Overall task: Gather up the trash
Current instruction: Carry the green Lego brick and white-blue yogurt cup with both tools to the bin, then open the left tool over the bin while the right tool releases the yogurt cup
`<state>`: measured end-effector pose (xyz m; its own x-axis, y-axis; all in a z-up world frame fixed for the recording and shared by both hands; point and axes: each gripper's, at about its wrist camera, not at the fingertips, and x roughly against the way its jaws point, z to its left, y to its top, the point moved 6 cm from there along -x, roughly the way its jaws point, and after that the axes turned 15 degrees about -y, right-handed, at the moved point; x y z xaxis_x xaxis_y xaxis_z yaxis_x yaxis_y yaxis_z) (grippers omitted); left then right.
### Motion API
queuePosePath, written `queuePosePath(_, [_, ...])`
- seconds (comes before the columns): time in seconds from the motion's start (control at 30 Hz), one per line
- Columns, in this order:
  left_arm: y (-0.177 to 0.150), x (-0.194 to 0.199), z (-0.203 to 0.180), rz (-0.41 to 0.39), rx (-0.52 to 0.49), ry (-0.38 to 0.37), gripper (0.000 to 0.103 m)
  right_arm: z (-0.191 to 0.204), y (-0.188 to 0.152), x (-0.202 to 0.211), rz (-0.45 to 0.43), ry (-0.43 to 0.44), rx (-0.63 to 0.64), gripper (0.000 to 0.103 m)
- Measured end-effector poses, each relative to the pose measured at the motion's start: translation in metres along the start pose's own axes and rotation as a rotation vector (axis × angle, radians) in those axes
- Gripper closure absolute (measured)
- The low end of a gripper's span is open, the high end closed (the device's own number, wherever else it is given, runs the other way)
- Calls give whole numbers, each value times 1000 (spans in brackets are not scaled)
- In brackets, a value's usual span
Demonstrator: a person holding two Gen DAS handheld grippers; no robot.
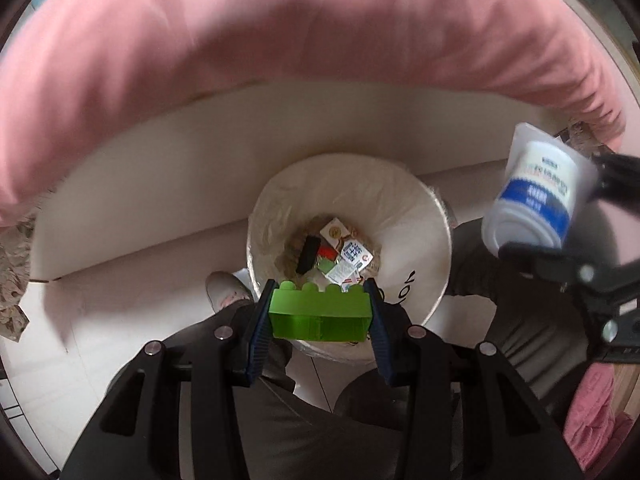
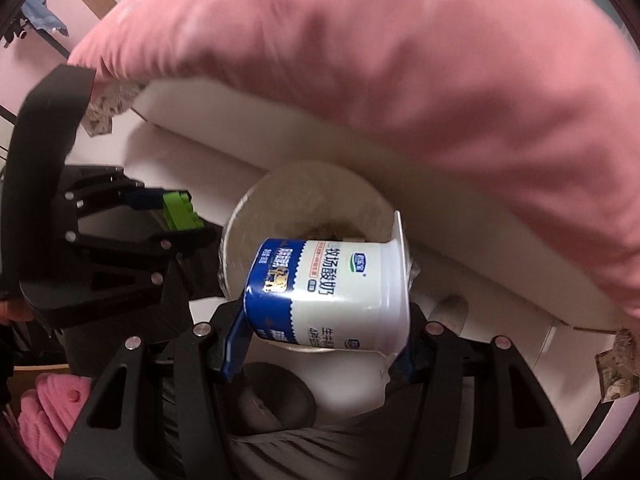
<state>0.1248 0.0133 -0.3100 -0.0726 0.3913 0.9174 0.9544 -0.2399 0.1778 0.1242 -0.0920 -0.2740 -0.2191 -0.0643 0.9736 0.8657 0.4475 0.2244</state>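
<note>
My left gripper (image 1: 319, 308) is shut on a green toy brick (image 1: 318, 314) and holds it over the near rim of a white lined trash bin (image 1: 416, 216). Several wrappers and cartons (image 1: 336, 254) lie at the bin's bottom. My right gripper (image 2: 324, 312) is shut on a white and blue yogurt cup (image 2: 332, 292), held sideways above the bin (image 2: 248, 208). The cup (image 1: 536, 196) and right gripper show at the right of the left wrist view. The brick (image 2: 180, 210) and left gripper show at the left of the right wrist view.
A bed with a pink cover (image 1: 280, 28) and a white frame (image 1: 200, 160) stands just behind the bin. The person's legs in grey trousers (image 1: 320, 420) and a shoe (image 1: 226, 288) are below. Pink slippers (image 2: 48, 416) lie on the floor.
</note>
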Motion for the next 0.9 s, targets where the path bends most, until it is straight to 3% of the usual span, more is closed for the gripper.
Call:
queuePosePath(0.53, [1, -63, 23, 107, 90, -55, 58, 15, -17, -81, 179, 46, 12, 45])
queuePosePath(0.9, [12, -109, 36, 159, 192, -134, 58, 23, -18, -125, 287, 86, 2, 45])
